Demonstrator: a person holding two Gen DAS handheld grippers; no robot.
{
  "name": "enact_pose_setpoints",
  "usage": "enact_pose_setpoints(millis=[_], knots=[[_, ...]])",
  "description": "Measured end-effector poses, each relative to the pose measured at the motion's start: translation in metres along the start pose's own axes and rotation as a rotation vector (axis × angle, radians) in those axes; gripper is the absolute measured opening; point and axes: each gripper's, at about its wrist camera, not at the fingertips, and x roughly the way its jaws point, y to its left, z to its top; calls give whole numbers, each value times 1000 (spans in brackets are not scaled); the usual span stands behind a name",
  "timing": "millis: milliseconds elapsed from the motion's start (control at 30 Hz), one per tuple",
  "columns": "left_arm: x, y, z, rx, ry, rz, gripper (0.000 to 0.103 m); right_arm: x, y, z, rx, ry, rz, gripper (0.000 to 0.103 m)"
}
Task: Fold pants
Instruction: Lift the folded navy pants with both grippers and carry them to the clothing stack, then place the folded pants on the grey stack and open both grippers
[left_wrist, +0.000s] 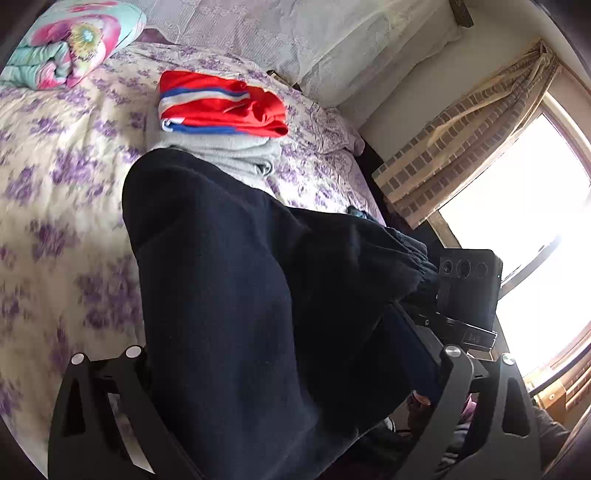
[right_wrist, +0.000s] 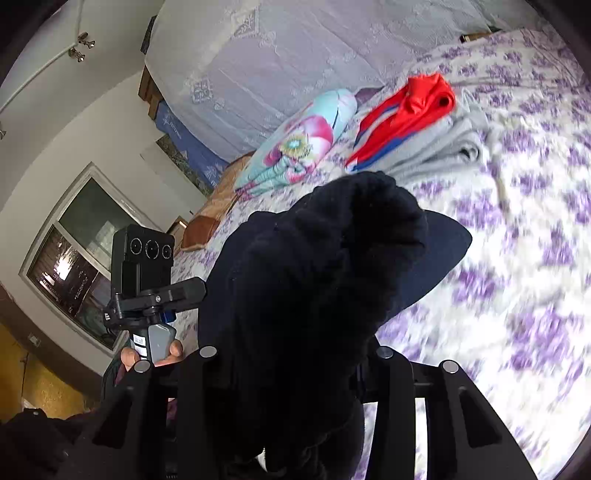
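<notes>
Soft, thick dark navy fleece pants (left_wrist: 240, 280) hang limp above the floral bed (left_wrist: 55, 184); left gripper (left_wrist: 291, 373) and right gripper (right_wrist: 295, 365) each pinch bunched cloth, best held at the waistband.

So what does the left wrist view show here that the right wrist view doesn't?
Only the left wrist view: a bright window with a tied-back curtain, and the right claw's camera block beside the gathered waistband.

Only the right wrist view: a dark window, wall hooks, and a hand holding the left claw's handle.

Both: the dark pants bunched up between each view's own claw fingers, a folded red garment on grey ones, a floral pillow, and the purple-flowered bedspread.
</notes>
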Motion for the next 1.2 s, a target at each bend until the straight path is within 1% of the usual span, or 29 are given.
enact_pose_setpoints(millis=[100,233,267,300,367,400,433,467,500,533,567,600,633,667,700,733,767,833,867,900,933,967,1000,1033,1100,1133,1200], knots=[[10,-16,55,32,-44,16,94,0,-3,58,-49,-39,-37,42],[13,-37,147,93,-141,34,94,3,-2,158,-133,-116,-81,42],[17,-40,174,106,-167,46,94,5,-4,183,-150,-134,-93,42],[21,-40,194,111,-185,61,95,7,-8,206,-160,-152,-109,42],[40,-31,236,112,-199,115,96,21,-25,249,-149,-186,-165,45],[55,-20,254,108,-197,154,97,35,-37,266,-132,-196,-213,54],[72,-2,268,92,-186,202,98,56,-54,280,-109,-192,-278,76],[89,18,278,68,-168,247,98,78,-76,289,-83,-161,-356,86],[108,45,285,25,-134,298,98,102,-101,293,-53,-118,-445,88],[131,80,287,-48,-77,364,98,123,-127,292,-22,-65,-550,82],[145,108,286,-124,-40,418,97,132,-146,288,6,-43,-597,73],[152,136,279,-220,-24,436,97,127,-157,282,41,-82,-539,68],[149,152,273,-295,-41,375,98,114,-162,276,78,-139,-480,68],[140,158,268,-344,-77,293,98,101,-162,270,95,-184,-436,68],[130,154,265,-337,-105,274,98,87,-157,262,94,-235,-411,70],[118,146,262,-316,-134,276,98,70,-149,252,82,-283,-408,76],[102,135,258,-297,-167,265,98,54,-142,241,72,-309,-403,80],[71,110,242,-268,-224,258,98,23,-129,217,74,-336,-377,82],[59,97,232,-250,-230,269,98,7,-121,202,79,-336,-362,82],[47,80,219,-233,-230,279,98,-8,-111,187,80,-339,-347,86],[39,64,208,-225,-224,268,98,-22,-98,168,74,-341,-356,90],[29,46,190,-212,-202,228,98,-36,-85,145,56,-349,-350,94],[21,27,170,-188,-181,189,98,-47,-68,121,25,-355,-326,100],[15,10,152,-152,-157,196,98,-56,-52,97,-13,-355,-326,100],[4,-35,101,-38,-122,285,98,-66,-21,51,-80,-341,-365,100],[1,-53,75,15,-113,321,98,-69,-9,28,-101,-346,-387,100],[-3,-81,22,102,-116,382,98,-76,11,-17,-129,-381,-396,100]])
